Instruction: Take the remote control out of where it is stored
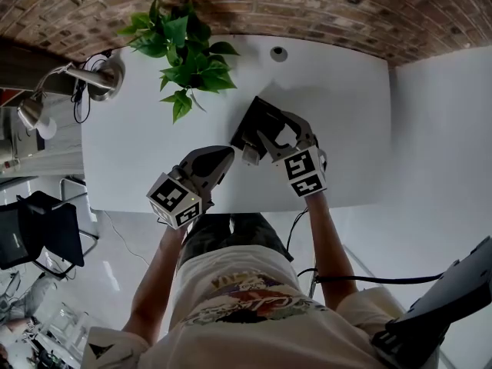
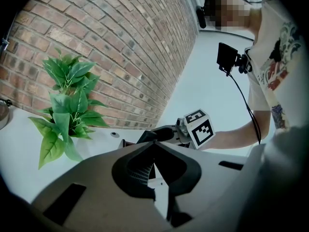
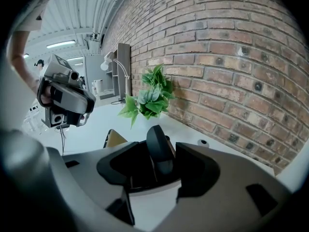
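Brick wall [image 3: 231, 57] backs the white bench [image 1: 338, 114]. Only the right gripper view shows the smooth, dark, rounded remote control [image 3: 156, 140], clenched in the right tongs [image 3: 160, 152] at a black box [image 1: 250, 121]. Left tongs [image 2: 153, 149] are pressed together.

Black remote control [image 3: 160, 153] (slim, rounded) stands upright between the right claw's [image 1: 260, 146] jaws.

Bright even light, ceiling strips [image 3: 60, 45] glowing up-left of right gripper [image 3: 155, 164], white table [image 1: 346, 121] w/ mild glare, soft shadows, heavy fisheye bend + black vignette at edges, near jaw bodies blurred, remote control [image 3: 159, 146] betw. jaws dark, low detail
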The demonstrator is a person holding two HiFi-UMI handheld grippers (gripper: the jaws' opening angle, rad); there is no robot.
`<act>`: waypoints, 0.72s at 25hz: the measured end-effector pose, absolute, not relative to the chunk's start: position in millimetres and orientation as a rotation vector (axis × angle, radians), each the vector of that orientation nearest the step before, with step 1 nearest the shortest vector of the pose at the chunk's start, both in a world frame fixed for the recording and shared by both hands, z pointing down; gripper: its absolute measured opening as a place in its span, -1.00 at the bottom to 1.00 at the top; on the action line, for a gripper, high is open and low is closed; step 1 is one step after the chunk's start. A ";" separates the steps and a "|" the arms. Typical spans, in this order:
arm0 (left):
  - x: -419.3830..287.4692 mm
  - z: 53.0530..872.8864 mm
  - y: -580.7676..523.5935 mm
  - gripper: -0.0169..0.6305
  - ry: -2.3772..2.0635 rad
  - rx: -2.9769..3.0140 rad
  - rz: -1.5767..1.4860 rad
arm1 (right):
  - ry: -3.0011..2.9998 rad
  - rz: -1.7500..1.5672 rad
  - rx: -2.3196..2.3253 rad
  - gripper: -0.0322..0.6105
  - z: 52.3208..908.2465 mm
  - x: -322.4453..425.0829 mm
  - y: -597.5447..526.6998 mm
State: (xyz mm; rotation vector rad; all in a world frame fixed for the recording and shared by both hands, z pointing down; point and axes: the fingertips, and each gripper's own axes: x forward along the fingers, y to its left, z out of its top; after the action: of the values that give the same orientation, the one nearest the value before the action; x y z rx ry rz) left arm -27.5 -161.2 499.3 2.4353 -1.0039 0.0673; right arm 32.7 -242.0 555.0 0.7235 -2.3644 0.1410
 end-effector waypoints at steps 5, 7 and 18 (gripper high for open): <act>-31.5 499.8 -160.6 -0.96 -1.008 2.436 0.073 | -2.351 0.142 0.746 -0.16 562.4 32.6 -245.6; -31.4 499.7 -158.0 -0.96 -0.999 2.431 0.077 | -2.345 0.141 0.757 -0.16 562.4 34.1 -247.5; -36.5 493.2 -153.0 -0.96 -1.029 2.424 0.073 | -2.361 0.067 0.777 -0.50 553.1 39.1 -248.7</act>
State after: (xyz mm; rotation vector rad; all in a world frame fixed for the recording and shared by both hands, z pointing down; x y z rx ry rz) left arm -36.5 -153.0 493.2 2.4244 -1.0293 0.0733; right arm 39.1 -248.7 553.1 0.7767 -2.3607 0.0673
